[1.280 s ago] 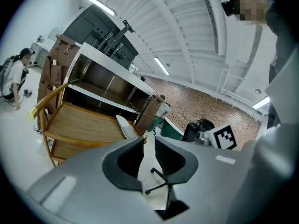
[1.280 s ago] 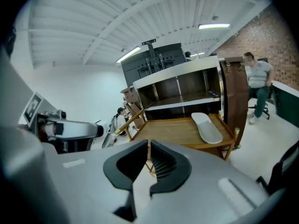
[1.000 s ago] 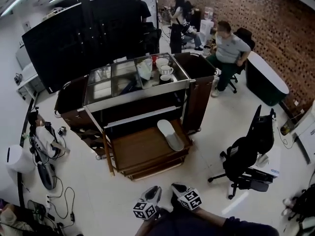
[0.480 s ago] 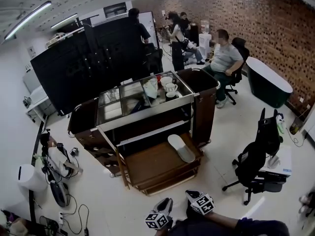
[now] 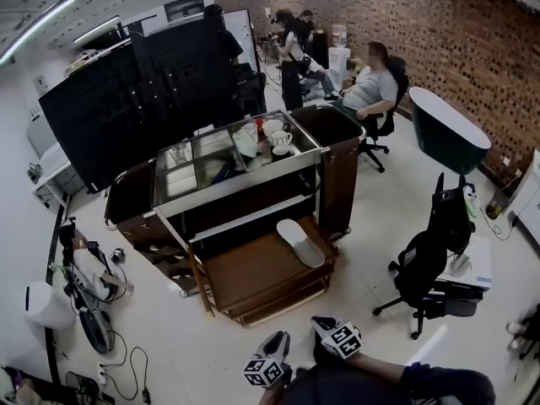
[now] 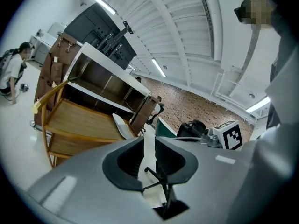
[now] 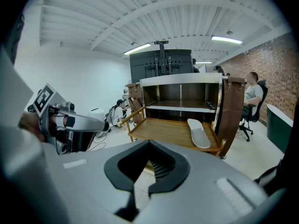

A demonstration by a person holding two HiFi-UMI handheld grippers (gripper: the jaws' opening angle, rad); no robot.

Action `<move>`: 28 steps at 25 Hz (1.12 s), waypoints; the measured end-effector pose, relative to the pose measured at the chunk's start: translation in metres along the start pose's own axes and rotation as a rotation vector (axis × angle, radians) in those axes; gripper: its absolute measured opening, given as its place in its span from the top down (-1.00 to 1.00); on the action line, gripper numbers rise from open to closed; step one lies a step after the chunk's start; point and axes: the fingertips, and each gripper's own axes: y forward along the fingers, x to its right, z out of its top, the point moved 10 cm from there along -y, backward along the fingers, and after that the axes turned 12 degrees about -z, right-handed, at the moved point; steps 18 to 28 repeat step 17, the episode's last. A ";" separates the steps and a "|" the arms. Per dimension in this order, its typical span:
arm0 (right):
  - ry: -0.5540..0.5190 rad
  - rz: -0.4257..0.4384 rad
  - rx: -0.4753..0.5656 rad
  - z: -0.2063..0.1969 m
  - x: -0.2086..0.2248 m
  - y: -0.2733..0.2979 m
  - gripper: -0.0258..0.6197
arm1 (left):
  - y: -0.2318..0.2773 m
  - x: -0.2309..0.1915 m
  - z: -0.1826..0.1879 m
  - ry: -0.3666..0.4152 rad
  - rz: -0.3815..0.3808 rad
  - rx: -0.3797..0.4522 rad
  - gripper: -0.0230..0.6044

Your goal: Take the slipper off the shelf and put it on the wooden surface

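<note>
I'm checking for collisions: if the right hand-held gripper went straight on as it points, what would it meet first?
Probably the wooden surface, left of the white slipper; nothing shows in between, though depth is unclear.

A brick wall (image 5: 439, 32) runs along the right side of the room, and a pale, glossy floor (image 5: 371, 226) spreads below it. A large black cabinet (image 5: 126, 108) stands at the back left. Near the brick wall sits a dark green tub (image 5: 447, 137) with a white rim, and a black office chair (image 5: 426, 264) stands on the floor in front of it. A seated person (image 5: 371, 87) is at the far end. The white ribbed ceiling (image 7: 154, 13) carries long strip lights (image 5: 38, 28). Cables (image 5: 126, 361) lie on the floor at the left.
</note>
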 end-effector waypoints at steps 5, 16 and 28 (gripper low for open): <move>-0.003 0.002 -0.003 -0.003 0.002 -0.003 0.92 | 0.001 0.001 -0.006 -0.018 -0.004 0.003 0.64; -0.008 -0.002 -0.007 -0.002 0.008 -0.003 0.92 | 0.007 0.004 -0.004 -0.019 -0.021 -0.001 0.65; -0.008 0.002 -0.005 -0.002 0.008 -0.002 0.92 | 0.008 0.003 -0.004 -0.019 -0.021 0.000 0.65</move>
